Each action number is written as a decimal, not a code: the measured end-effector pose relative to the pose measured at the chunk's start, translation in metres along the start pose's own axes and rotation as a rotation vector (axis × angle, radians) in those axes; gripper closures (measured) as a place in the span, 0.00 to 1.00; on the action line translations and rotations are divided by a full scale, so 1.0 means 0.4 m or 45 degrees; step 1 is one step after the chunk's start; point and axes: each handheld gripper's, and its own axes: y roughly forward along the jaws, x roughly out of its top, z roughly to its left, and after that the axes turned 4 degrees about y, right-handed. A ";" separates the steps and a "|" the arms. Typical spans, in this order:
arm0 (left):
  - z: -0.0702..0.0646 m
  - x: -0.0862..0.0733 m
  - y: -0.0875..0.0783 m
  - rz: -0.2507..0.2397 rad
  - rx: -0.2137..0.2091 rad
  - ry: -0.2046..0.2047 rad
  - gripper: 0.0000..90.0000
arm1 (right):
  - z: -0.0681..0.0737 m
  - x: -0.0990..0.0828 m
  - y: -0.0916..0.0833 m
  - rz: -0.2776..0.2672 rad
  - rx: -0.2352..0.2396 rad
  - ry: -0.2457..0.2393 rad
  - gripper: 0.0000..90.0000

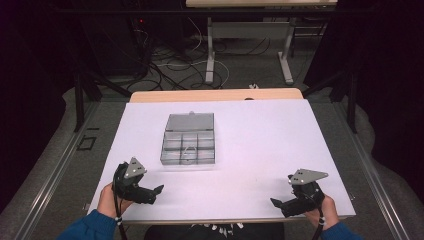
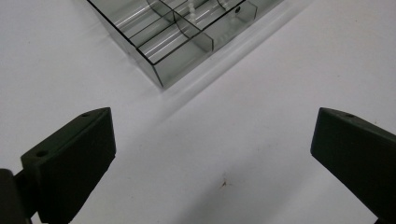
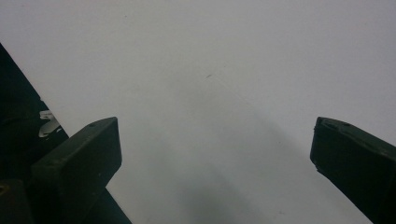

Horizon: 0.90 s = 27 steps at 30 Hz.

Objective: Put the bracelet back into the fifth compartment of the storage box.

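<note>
A clear plastic compartment box (image 1: pixel 189 141) lies on the white table sheet (image 1: pixel 260 145), its lid swung open toward the far side. Something small and pale lies in one of its middle compartments. In the left gripper view a corner of the box (image 2: pixel 187 32) sits at the top, beyond the jaws. My left gripper (image 1: pixel 159 190) rests near the front left of the sheet, open, nothing between its jaws (image 2: pixel 212 154). My right gripper (image 1: pixel 274 202) rests at the front right, also open and empty (image 3: pixel 215 158), pointing left over bare sheet.
The table's front edge runs just behind both hands. A wooden strip (image 1: pixel 215 95) shows at the far edge. Beyond it are a desk frame (image 1: pixel 247 50) and cables on the floor. Metal rails (image 1: pixel 50 170) flank the table.
</note>
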 end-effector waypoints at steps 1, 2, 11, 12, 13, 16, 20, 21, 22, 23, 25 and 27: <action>0.000 -0.004 -0.001 -0.004 -0.002 -0.006 0.00 | 0.001 0.000 -0.003 0.032 0.005 0.013 0.02; 0.000 -0.004 -0.001 -0.004 -0.002 -0.006 0.00 | 0.001 0.000 -0.003 0.032 0.005 0.013 0.02; 0.004 -0.040 -0.012 -0.023 0.014 -0.020 0.00 | 0.002 -0.001 -0.001 0.018 0.009 0.002 0.02; 0.005 -0.042 -0.013 -0.018 0.015 -0.011 0.00 | 0.002 -0.001 -0.001 0.020 0.008 0.004 0.02; 0.005 -0.042 -0.013 -0.018 0.015 -0.011 0.00 | 0.002 -0.001 -0.001 0.020 0.008 0.004 0.02; 0.004 -0.046 -0.011 -0.028 0.009 -0.018 0.00 | -0.001 -0.001 -0.001 0.018 0.013 -0.011 0.02; 0.006 -0.049 -0.013 -0.019 0.013 -0.009 0.00 | 0.000 -0.001 -0.001 0.019 0.009 -0.005 0.02; 0.008 -0.053 -0.015 -0.016 0.015 -0.006 0.00 | -0.001 -0.002 -0.001 0.012 0.012 -0.008 0.02; 0.008 -0.053 -0.015 -0.016 0.015 -0.006 0.00 | -0.001 -0.002 -0.001 0.012 0.012 -0.008 0.02; 0.008 -0.057 -0.015 -0.017 0.012 -0.013 0.00 | -0.001 -0.002 0.001 0.016 0.013 -0.005 0.02; 0.006 -0.061 -0.016 -0.015 0.014 -0.018 0.00 | -0.001 -0.002 0.000 0.015 0.014 -0.006 0.02; 0.005 -0.065 -0.014 -0.019 0.016 -0.014 0.00 | -0.001 -0.003 0.000 0.015 0.011 0.001 0.02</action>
